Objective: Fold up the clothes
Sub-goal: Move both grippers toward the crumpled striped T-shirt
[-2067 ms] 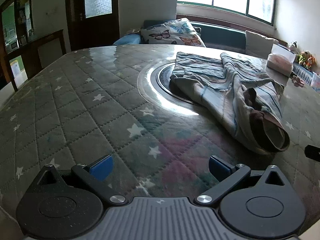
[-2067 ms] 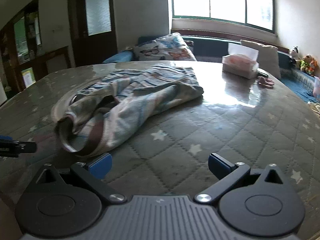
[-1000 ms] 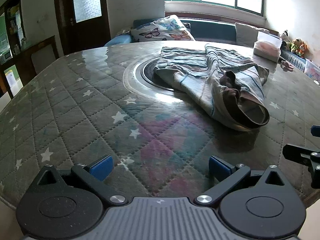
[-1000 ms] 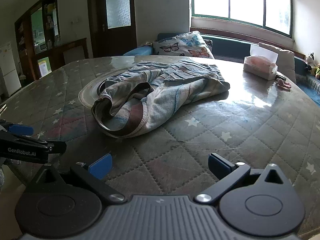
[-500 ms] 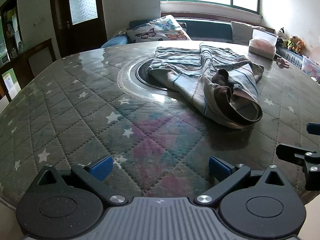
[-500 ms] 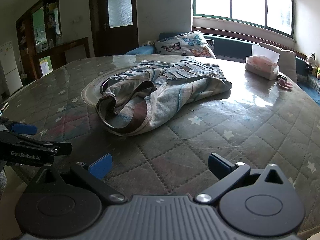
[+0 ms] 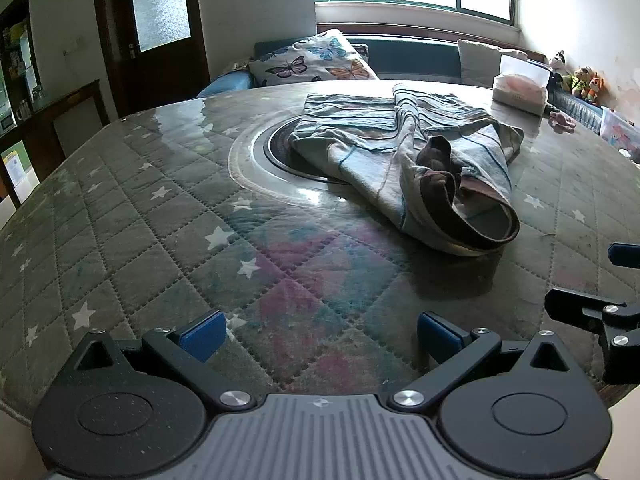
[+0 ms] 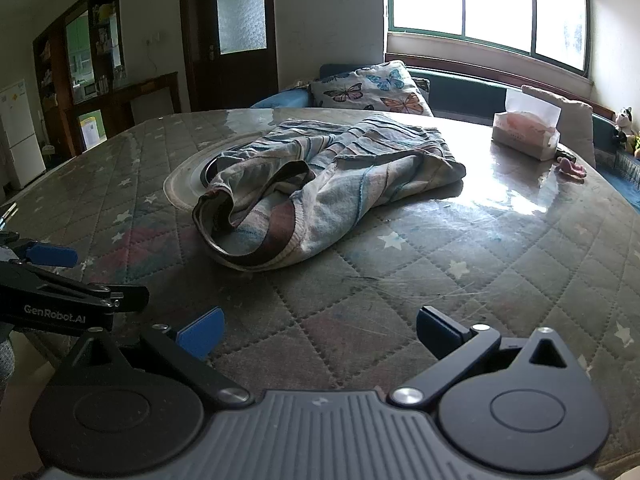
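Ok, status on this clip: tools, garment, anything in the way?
Left tool open, empty. Right tool open, empty. Striped garment crumpled on table, untouched. Path clear; tissue box far side.

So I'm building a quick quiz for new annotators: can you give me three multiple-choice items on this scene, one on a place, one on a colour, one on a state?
1. Where does the striped garment lie?
A. Partly over the round inset in the table
B. On the butterfly pillow
C. On the floor

2. What colour are the pads on the claw fingers?
A. Red
B. Blue
C. White

3. What state are the two claws in?
A. Both shut on the garment
B. Left shut, right open
C. Both open and empty

Answers:
1. A: the garment covers part of the round inset near the middle of the quilted table.
2. B: the pads on both claws show blue.
3. C: the left claw and right claw stand wide apart above bare table, short of the garment.
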{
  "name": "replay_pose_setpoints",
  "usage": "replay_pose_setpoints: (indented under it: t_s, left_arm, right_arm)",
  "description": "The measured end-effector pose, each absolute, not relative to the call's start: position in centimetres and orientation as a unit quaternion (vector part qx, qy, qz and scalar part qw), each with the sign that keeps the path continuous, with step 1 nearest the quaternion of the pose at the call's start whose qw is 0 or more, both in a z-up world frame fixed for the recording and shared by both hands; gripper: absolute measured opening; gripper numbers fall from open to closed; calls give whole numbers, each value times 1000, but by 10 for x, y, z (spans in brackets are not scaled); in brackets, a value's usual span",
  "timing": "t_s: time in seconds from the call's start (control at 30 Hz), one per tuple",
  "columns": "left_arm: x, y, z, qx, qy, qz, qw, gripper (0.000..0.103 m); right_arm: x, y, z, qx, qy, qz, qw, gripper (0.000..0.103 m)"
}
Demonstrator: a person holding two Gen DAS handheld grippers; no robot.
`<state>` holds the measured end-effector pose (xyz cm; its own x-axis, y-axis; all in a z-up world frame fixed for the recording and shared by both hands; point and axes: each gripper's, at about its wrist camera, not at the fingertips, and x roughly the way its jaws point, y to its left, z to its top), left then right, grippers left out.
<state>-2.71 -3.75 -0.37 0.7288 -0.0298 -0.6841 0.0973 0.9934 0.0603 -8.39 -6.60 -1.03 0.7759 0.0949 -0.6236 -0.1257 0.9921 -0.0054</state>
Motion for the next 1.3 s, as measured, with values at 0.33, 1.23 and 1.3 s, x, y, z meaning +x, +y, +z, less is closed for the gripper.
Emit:
replay_pose_setpoints:
  t_s: [0.33,1.23,1.3]
  left_arm:
    - [-24,-40,-3,49,368,-37,928,103]
    - [-10,-44,-3,54,373,-50,925,103]
    - [-9,-45,-3,55,373,-51,925,103]
  right_arm:
    - [-98,-51,-20,-19,328,53,943,103]
    - [-71,-68,-15,-9,337,47,940,103]
    - [-68,-69,-14,-9,337,48,940,103]
